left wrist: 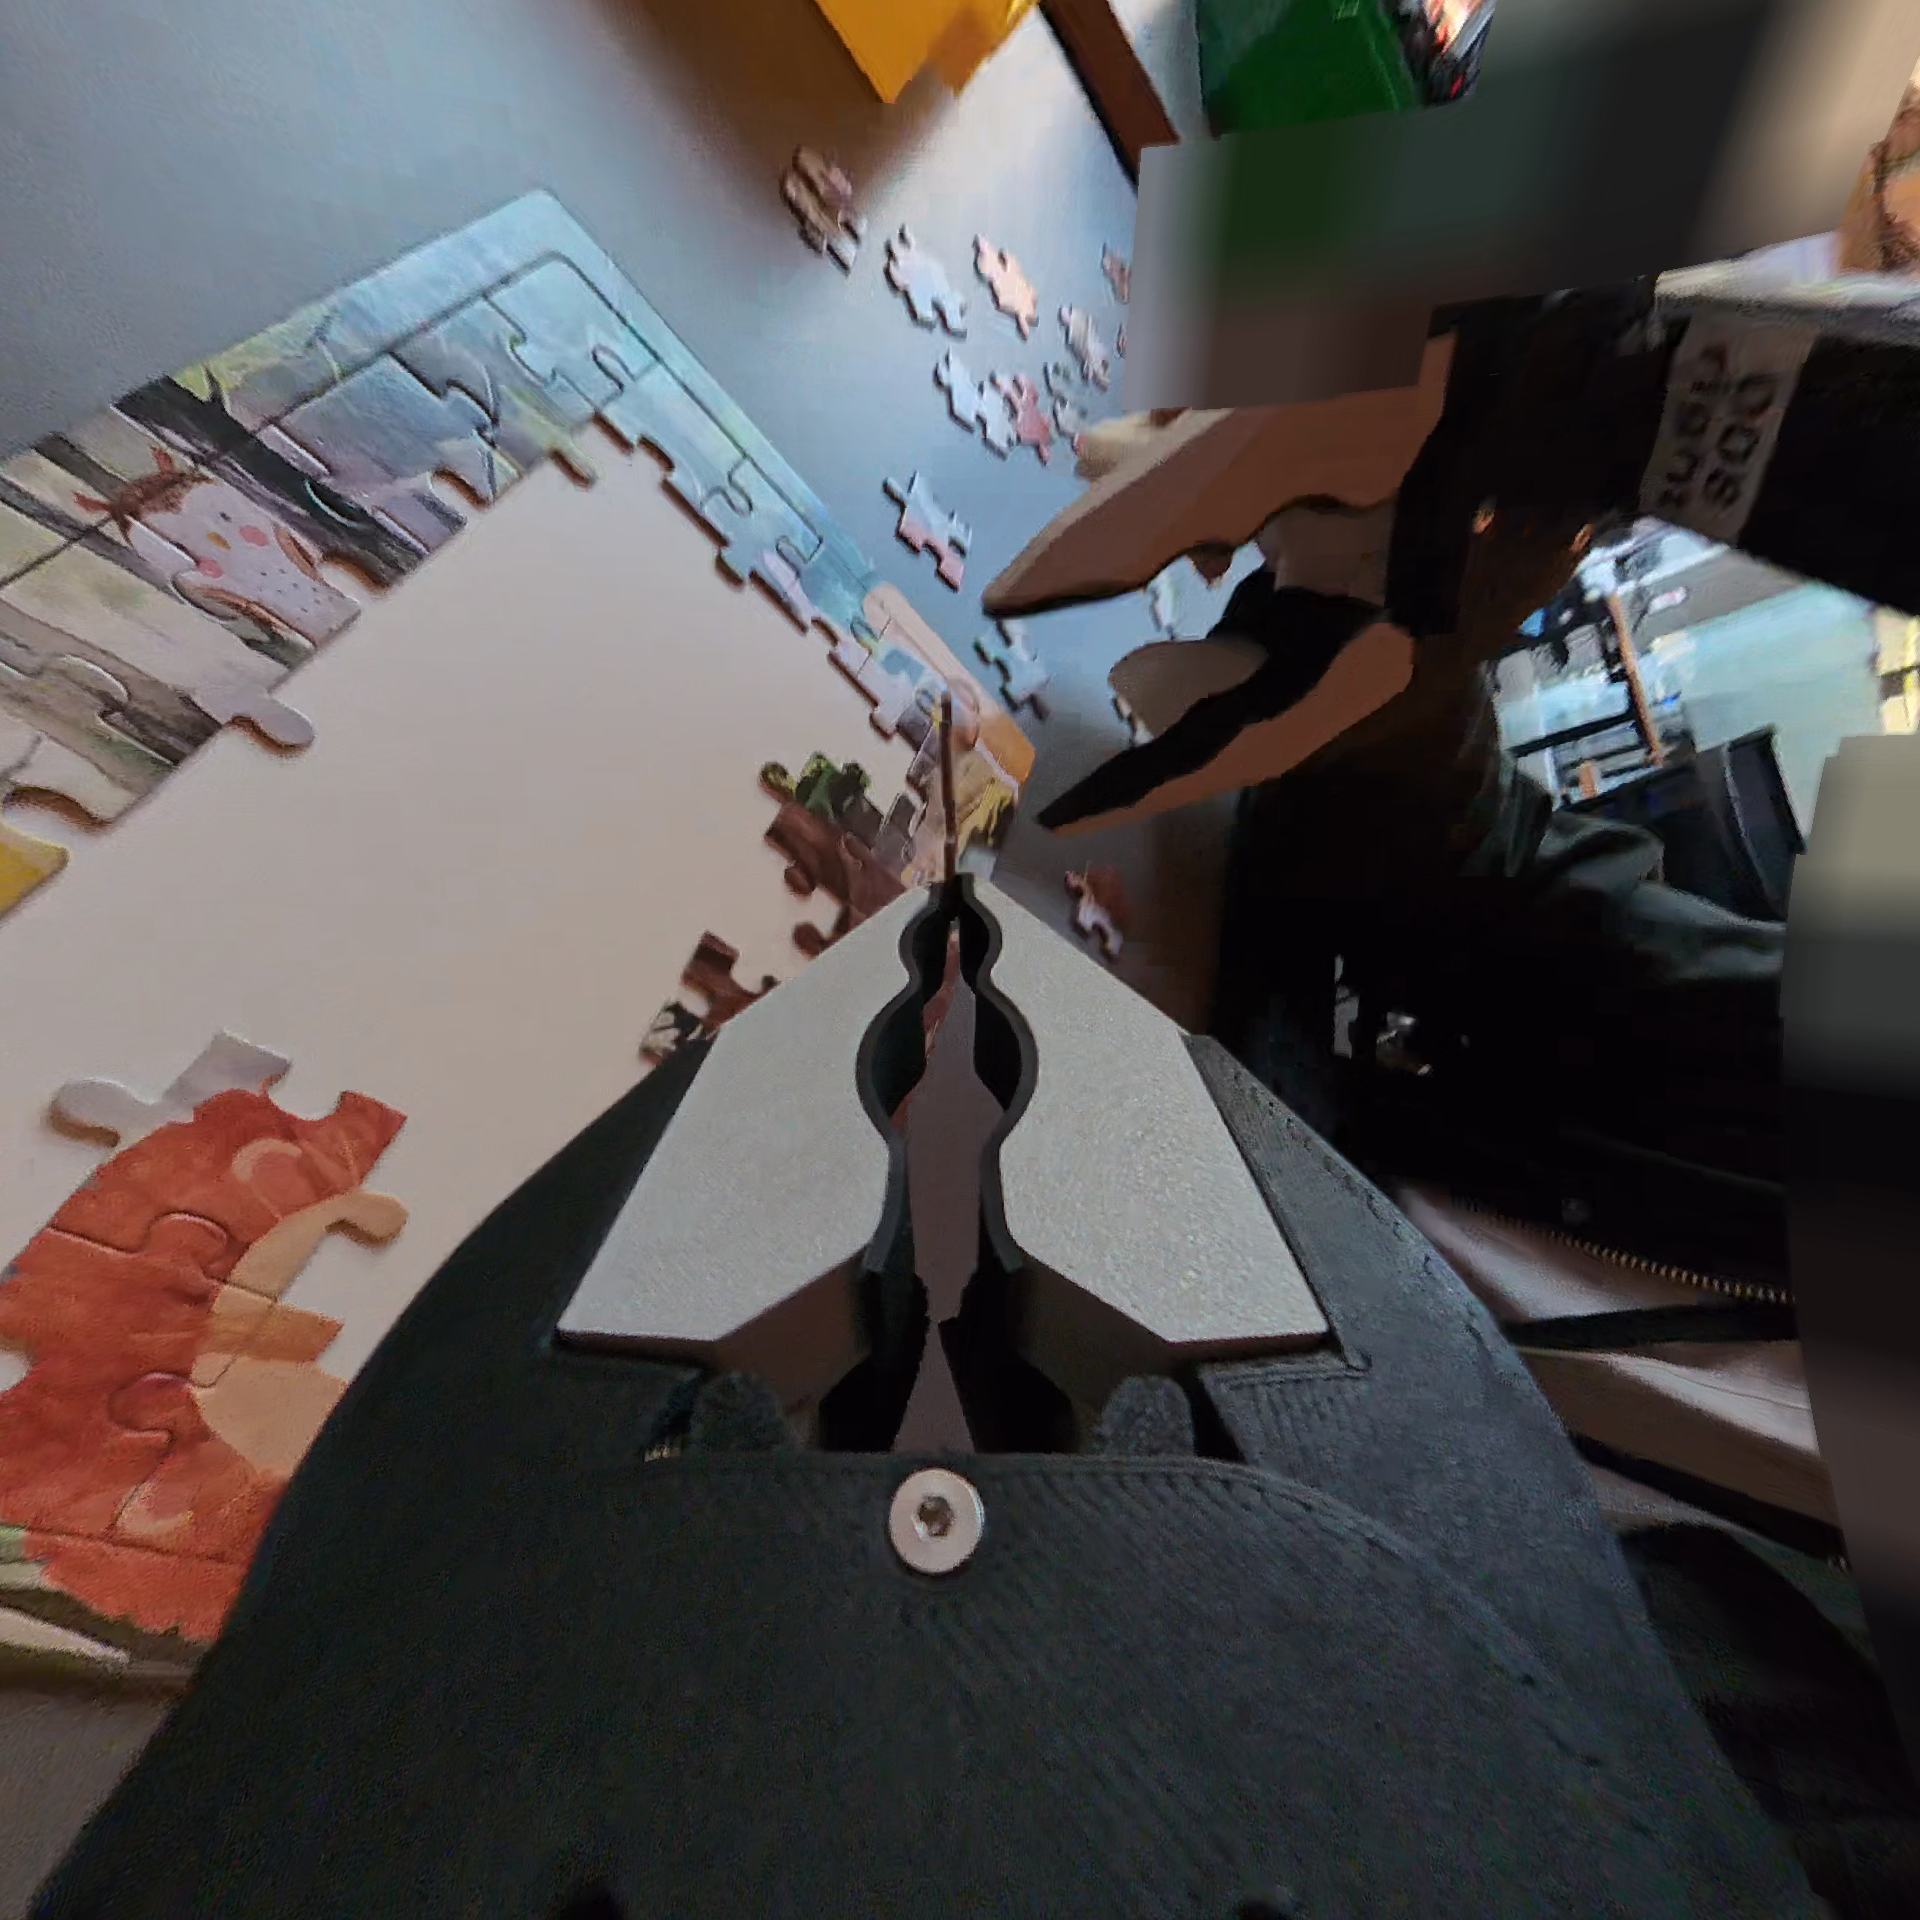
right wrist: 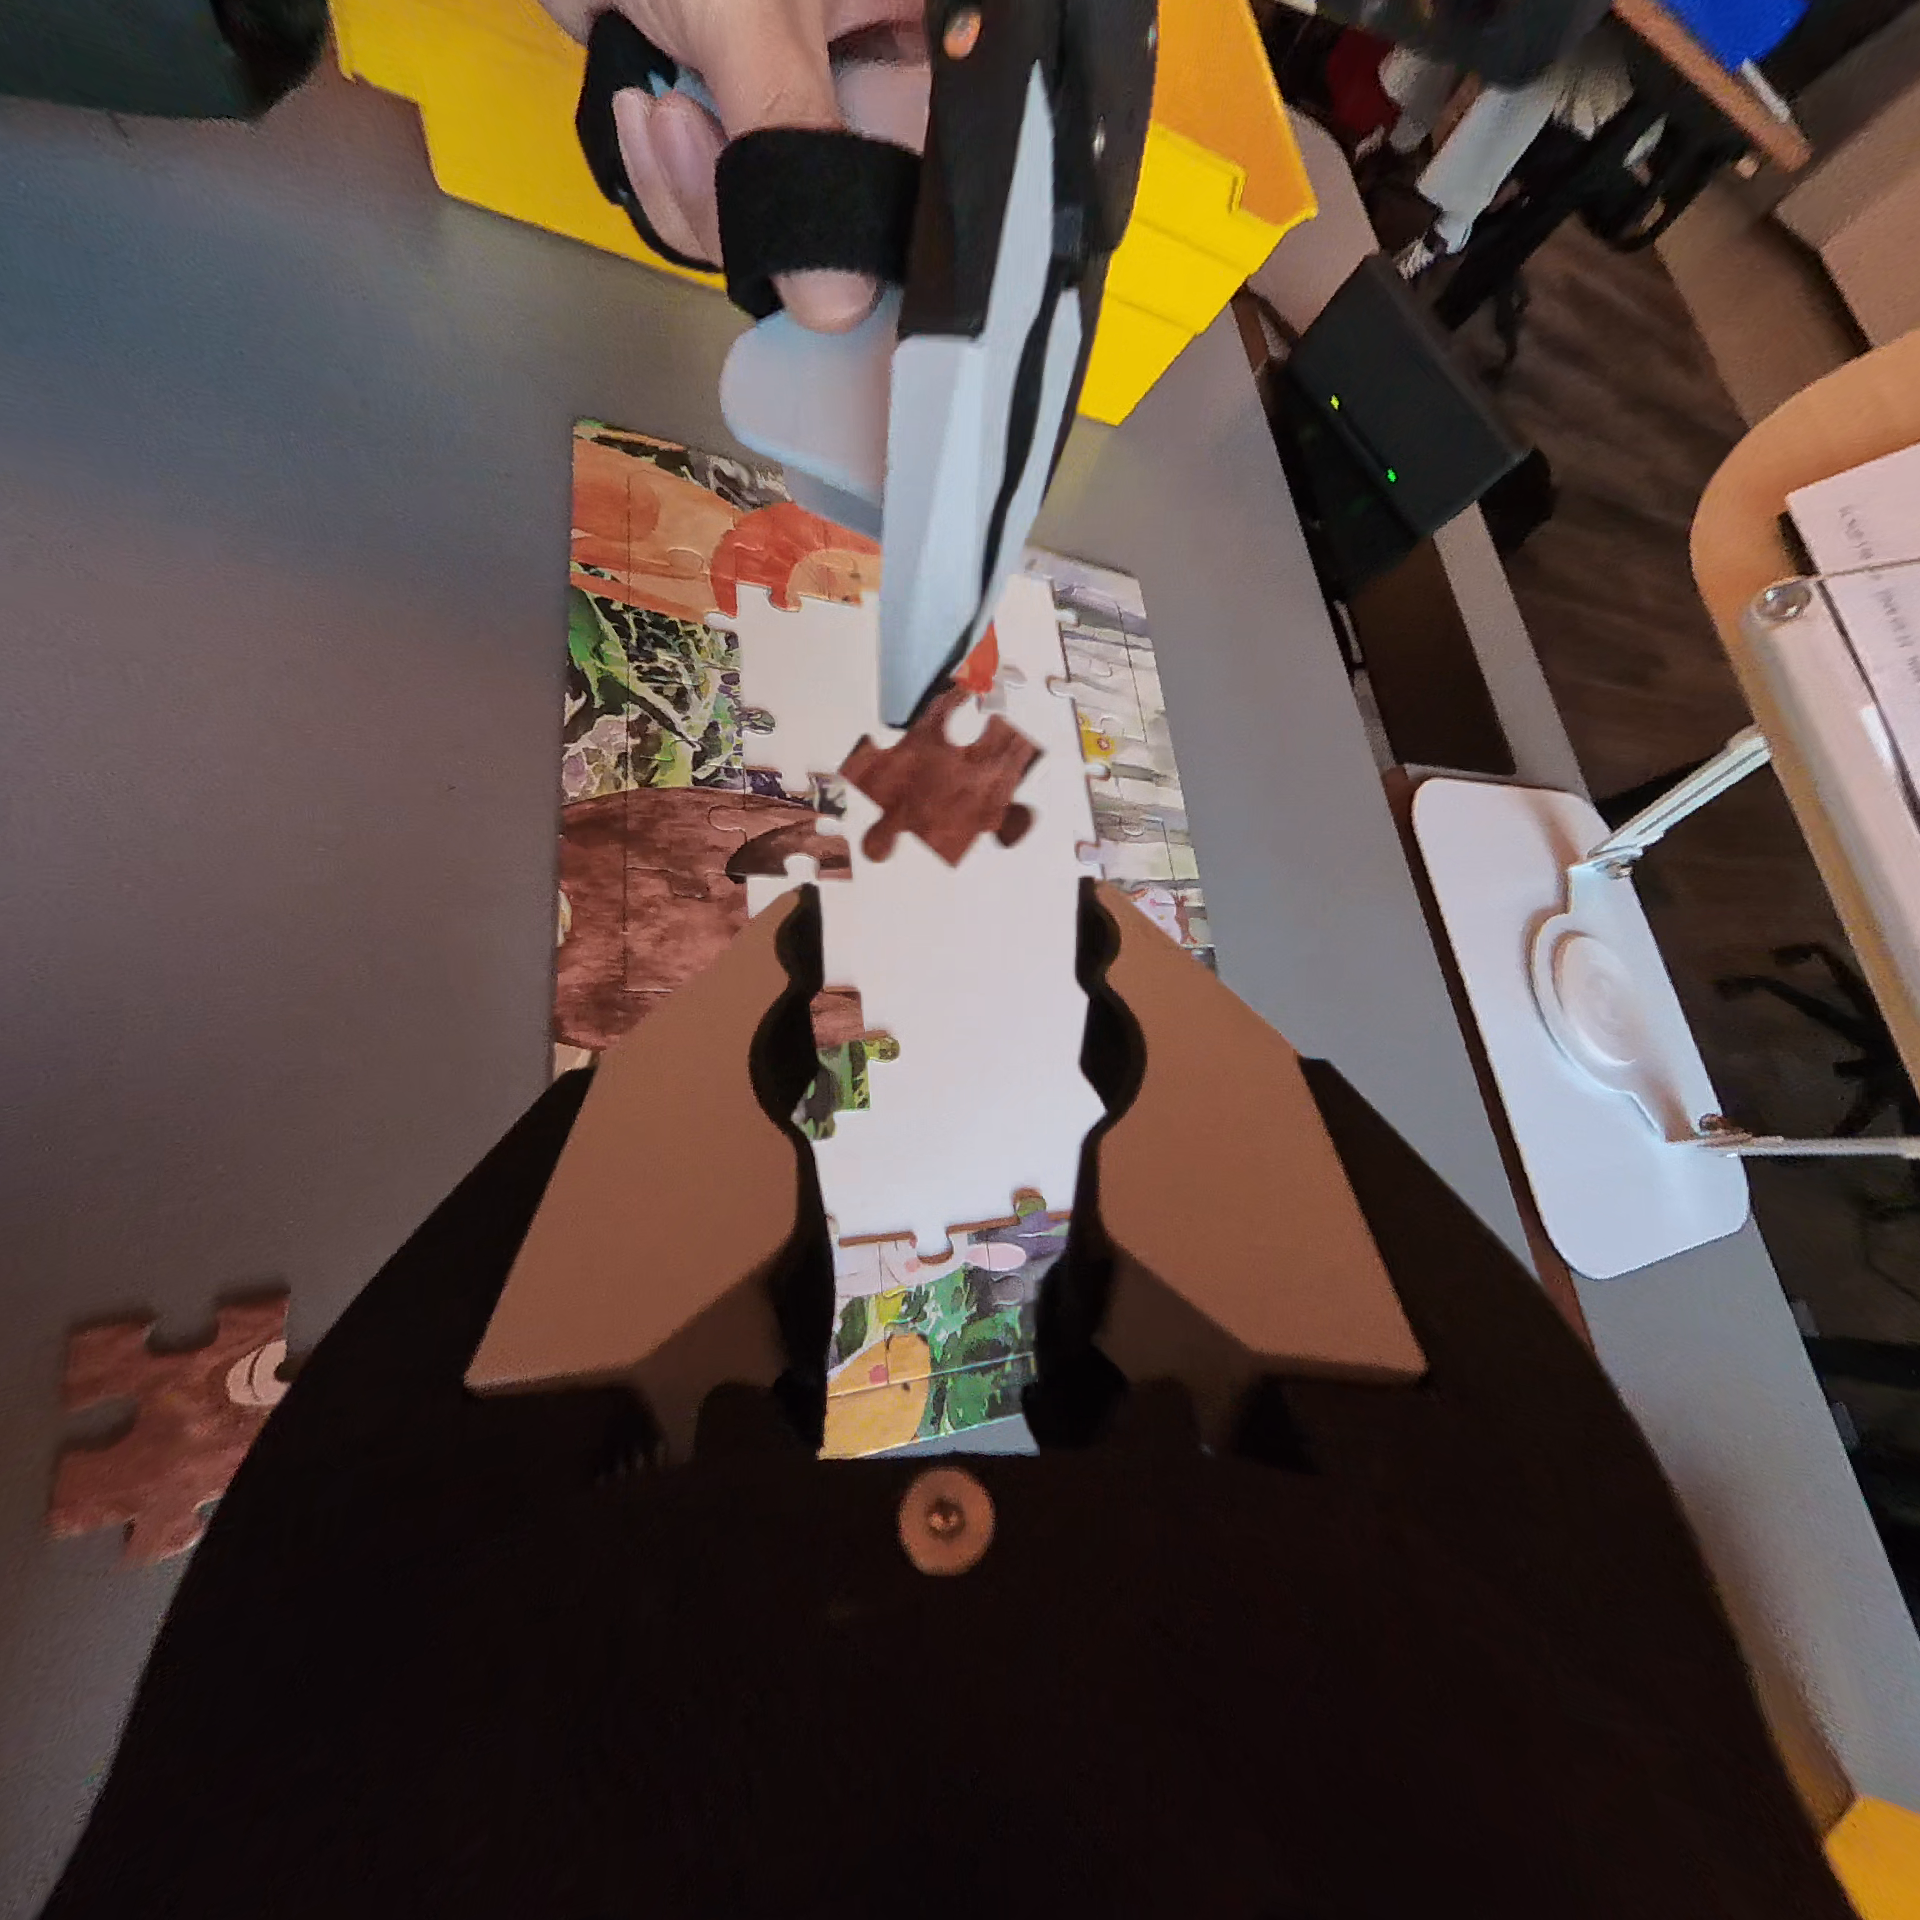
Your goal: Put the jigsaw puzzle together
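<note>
Left gripper (right wrist: 914,717) pinches a brown puzzle piece (right wrist: 940,784) over the puzzle tray's (right wrist: 935,1039) bare middle; right gripper (right wrist: 945,904) fingers wide, nothing between. Yellow bin (right wrist: 1195,208) beyond the fingers, contents hidden. Only left wrist view shows loose pieces (left wrist: 997,343) past the tray.

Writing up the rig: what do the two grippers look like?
Left gripper: black ribbed printed body, pale grey fingers with black wavy inner edges, silver screw. Right gripper: same build, tan fingers. Black fabric strap around a finger of the hand on the left one.
</note>
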